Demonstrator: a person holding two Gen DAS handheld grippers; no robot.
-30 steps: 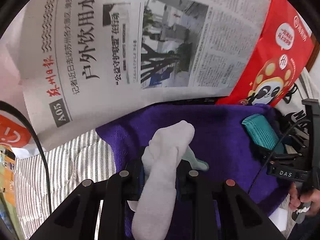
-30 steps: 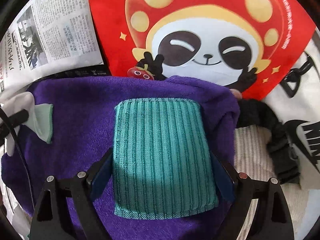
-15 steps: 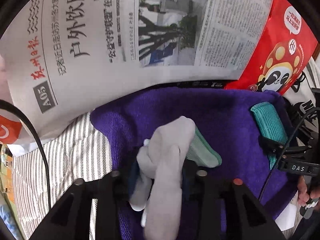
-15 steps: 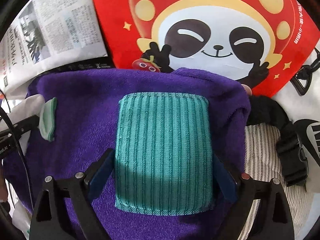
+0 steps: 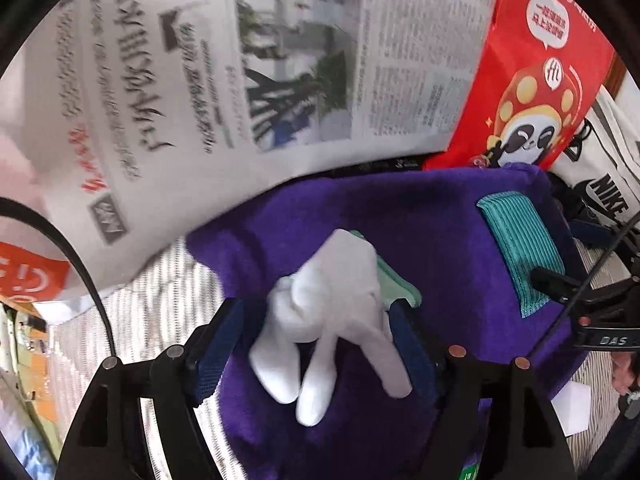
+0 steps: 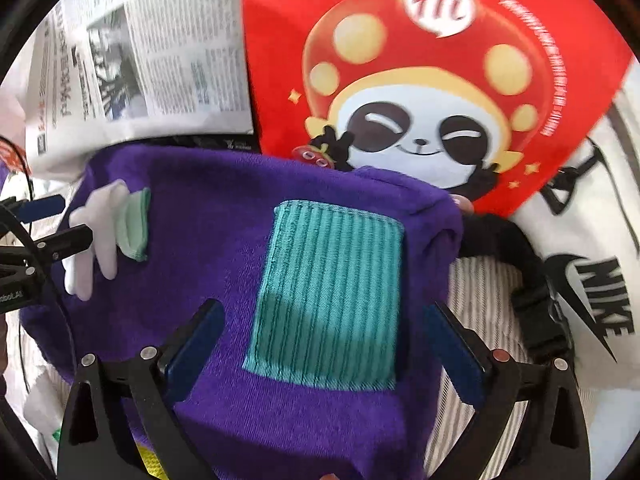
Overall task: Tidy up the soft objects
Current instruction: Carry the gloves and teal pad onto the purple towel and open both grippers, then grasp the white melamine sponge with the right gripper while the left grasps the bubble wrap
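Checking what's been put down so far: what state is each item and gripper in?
white glove: lying limp on the purple towel, released.
teal cloth: folded flat on the towel, released.
purple towel: folded, carrying both.
left gripper: open, jaws just widened, glove between.
right gripper: open, straddling the teal cloth.

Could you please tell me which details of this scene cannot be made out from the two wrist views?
- Left wrist view: the newspaper print is blurred and unreadable.
- Left wrist view: the white glove covers most of the light green cloth.
- Both views: the purple towel hides what lies under it.
- Right wrist view: the white bag is cut off by the edge.
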